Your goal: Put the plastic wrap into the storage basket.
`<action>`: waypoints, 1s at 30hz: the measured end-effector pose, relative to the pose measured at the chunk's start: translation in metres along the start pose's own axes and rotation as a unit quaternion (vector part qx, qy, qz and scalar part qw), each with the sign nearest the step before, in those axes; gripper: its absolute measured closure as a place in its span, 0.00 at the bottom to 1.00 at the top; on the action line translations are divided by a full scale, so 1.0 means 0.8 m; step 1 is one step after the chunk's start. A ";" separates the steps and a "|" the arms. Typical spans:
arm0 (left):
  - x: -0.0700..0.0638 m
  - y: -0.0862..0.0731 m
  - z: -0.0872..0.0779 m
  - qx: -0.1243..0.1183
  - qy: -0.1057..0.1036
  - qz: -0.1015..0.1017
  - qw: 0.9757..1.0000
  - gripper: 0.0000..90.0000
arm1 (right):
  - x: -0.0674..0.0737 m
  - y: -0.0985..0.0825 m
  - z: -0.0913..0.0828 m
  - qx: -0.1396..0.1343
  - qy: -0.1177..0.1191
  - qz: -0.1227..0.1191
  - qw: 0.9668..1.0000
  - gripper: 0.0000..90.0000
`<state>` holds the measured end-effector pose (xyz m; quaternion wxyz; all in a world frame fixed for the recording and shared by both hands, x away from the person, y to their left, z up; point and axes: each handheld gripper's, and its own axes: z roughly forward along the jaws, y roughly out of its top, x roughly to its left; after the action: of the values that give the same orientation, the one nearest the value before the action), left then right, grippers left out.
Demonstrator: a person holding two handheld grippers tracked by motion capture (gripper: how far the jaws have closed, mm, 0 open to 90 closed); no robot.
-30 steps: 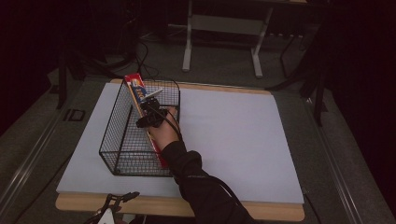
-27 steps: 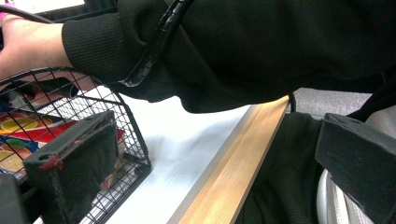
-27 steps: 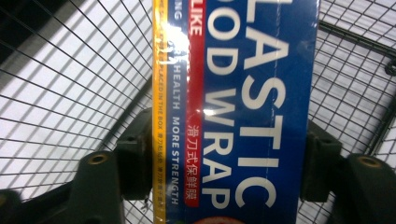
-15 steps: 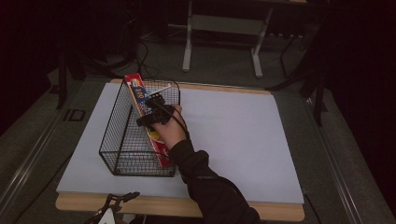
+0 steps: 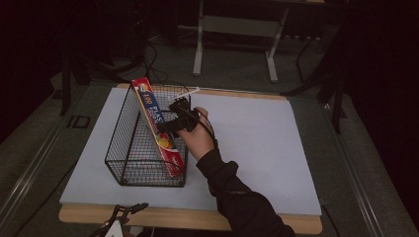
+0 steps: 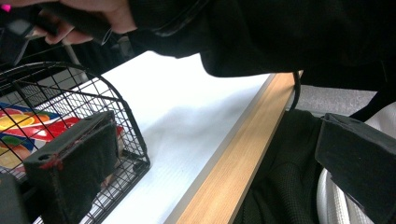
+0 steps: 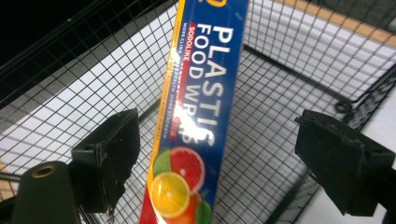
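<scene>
1. Long red-and-blue cardboard box of plastic food wrap (image 5: 157, 129) propped on a slant inside the black wire-mesh basket (image 5: 129, 155), left of centre in the high view; upper end poking over the far rim, lower end down at the near right corner.
2. Long axis running from upper left to lower right of that frame; in the right gripper view, from the top edge down to bottom centre.
3. Right gripper (image 5: 174, 118) directly over the box's middle, just above it, far nearer than the left one.
4. Jaws of the right gripper (image 7: 217, 161) just been opening, now spread wide on either side of the box (image 7: 198, 116), pads clear of the cardboard, nothing pinched.
5. Left gripper (image 6: 205, 161) low at the near edge of the pale wooden table (image 6: 233, 172), jaws apart and empty, basket (image 6: 93, 121) off to its left.
6. Box: glossy printed card, flat-sided, sharp-edged, citrus picture near the lower end. Basket: thin rigid wire grid, open top, rounded corners. Table cover (image 5: 257, 148): smooth matt white sheet.
</scene>
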<state>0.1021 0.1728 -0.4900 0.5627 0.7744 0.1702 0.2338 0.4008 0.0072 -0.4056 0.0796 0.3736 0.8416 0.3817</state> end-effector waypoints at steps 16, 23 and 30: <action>0.000 0.000 0.002 0.005 0.003 -0.001 1.000 0.00 | -0.037 -0.064 -0.073 -0.016 0.000 -0.036 0.999 0.16; 0.000 0.000 0.003 0.006 0.002 -0.002 1.000 0.00 | -0.054 -0.104 -0.100 -0.017 -0.004 -0.037 0.999 0.15; 0.001 0.000 0.004 0.008 0.002 -0.005 1.000 0.00 | -0.065 -0.136 -0.114 -0.020 -0.002 -0.032 0.999 0.15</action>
<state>0.1042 0.1708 -0.4907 0.5573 0.7777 0.1773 0.2305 0.3377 -0.1287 -0.4259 0.1012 0.3460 0.8450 0.3950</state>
